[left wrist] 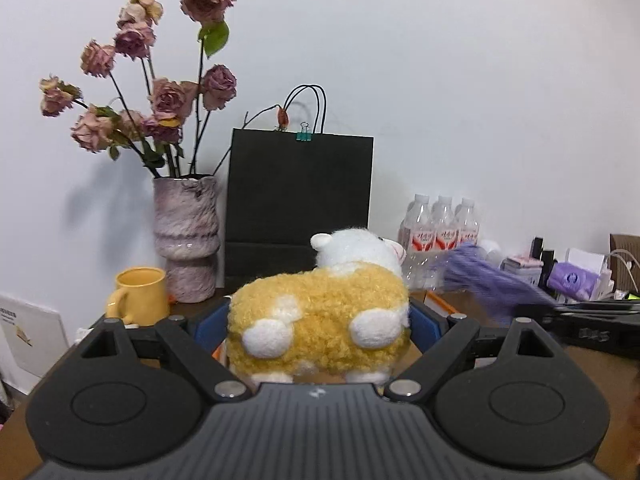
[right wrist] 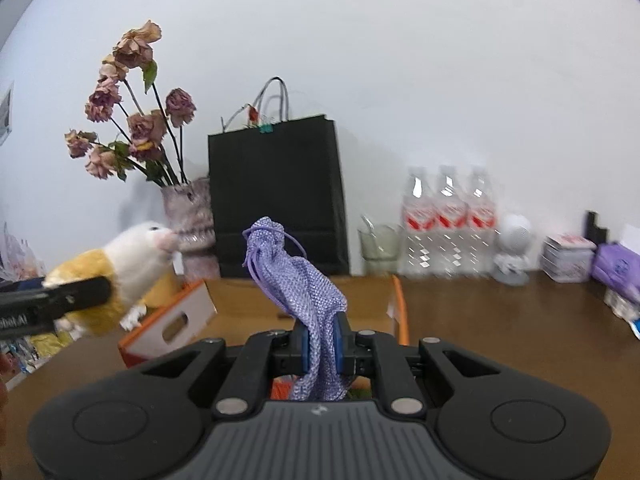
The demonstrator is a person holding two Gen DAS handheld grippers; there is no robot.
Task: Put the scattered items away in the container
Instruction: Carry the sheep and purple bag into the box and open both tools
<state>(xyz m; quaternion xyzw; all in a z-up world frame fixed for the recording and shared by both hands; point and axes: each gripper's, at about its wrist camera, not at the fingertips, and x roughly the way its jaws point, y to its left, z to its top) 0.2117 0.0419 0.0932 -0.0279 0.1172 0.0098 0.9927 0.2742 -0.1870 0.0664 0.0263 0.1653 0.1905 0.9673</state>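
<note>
Above the brown table (right wrist: pixel 500 320), left claw (left wrist: pixel 320 320) pinches plush sheep (left wrist: pixel 320 312), right claw (right wrist: pixel 322 344) pouch (right wrist: pixel 304 280).

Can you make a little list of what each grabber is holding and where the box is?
left gripper: closed on the plush sheep, held up
right gripper: shut on the purple pouch, held up
box: open cardboard, on the brown table, below and ahead of the pouch
behind: black bag, vase of dried roses, yellow mug, three bottles
</note>
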